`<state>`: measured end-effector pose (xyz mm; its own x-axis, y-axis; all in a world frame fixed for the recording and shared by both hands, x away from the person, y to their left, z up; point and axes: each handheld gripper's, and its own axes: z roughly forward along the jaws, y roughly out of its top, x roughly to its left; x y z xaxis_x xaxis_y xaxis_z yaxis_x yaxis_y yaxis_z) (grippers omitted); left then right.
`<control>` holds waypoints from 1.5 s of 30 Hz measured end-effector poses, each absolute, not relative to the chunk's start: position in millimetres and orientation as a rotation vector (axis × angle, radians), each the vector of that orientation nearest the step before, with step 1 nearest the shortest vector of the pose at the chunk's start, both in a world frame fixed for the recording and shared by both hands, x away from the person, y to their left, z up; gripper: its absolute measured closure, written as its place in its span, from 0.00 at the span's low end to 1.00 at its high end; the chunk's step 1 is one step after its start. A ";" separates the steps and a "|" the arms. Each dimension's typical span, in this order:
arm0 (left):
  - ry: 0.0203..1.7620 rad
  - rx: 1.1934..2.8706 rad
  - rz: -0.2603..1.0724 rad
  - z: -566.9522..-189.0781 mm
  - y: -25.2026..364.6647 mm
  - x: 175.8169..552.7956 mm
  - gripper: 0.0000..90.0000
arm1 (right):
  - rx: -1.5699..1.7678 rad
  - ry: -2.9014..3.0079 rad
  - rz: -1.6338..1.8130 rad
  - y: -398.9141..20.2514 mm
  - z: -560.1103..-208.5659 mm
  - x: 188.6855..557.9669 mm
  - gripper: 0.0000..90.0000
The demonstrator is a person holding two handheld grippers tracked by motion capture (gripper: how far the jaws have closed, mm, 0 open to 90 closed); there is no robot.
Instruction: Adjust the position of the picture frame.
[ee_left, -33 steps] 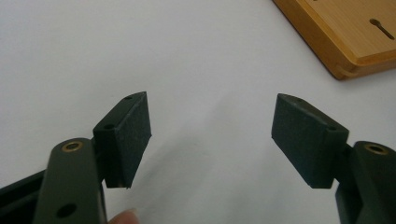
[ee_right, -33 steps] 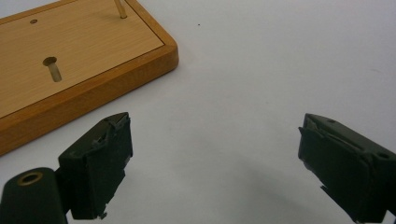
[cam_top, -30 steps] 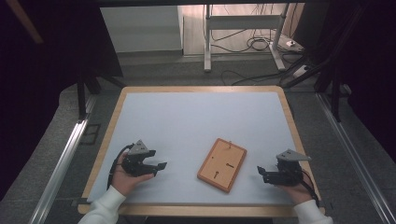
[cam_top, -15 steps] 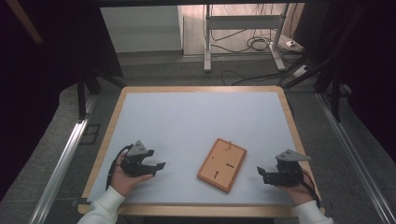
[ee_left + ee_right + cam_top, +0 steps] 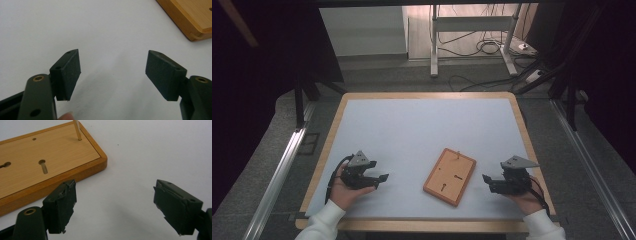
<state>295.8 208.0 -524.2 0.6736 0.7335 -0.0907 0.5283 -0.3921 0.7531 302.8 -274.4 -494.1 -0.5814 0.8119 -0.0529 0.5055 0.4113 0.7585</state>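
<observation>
From the high view I find the wooden board [image 5: 450, 176] lying flat on the white counter [image 5: 422, 130], near its front edge and a little right of centre, turned at a slant. Its upper face carries slots and holes, and a thin peg [image 5: 77, 130] stands upright near one corner.

My left gripper [image 5: 381, 178] rests low over the counter to the left of the board, well apart from it, pointing toward it. In the left gripper view its fingers [image 5: 67, 72] stand wide with bare counter between them; a corner of the board shows at the upper right.

My right gripper [image 5: 486, 181] sits to the right of the board, near its edge and pointing at it. In the right gripper view its fingers [image 5: 62, 205] stand wide and have just been closing slightly, with nothing between them; the board's near edge lies just beyond the left finger. I see no contact between either gripper and the board.
</observation>
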 end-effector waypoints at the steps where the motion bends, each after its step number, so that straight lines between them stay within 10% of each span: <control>1: 0.969 2.088 0.331 -524.1 207.8 295.4 0.31 | 1.120 2.259 1.005 -273.3 -493.5 302.3 0.21; 45: 0.958 2.095 0.322 -523.4 204.3 297.1 0.31 | 1.005 2.414 1.061 -196.5 -492.0 360.4 0.50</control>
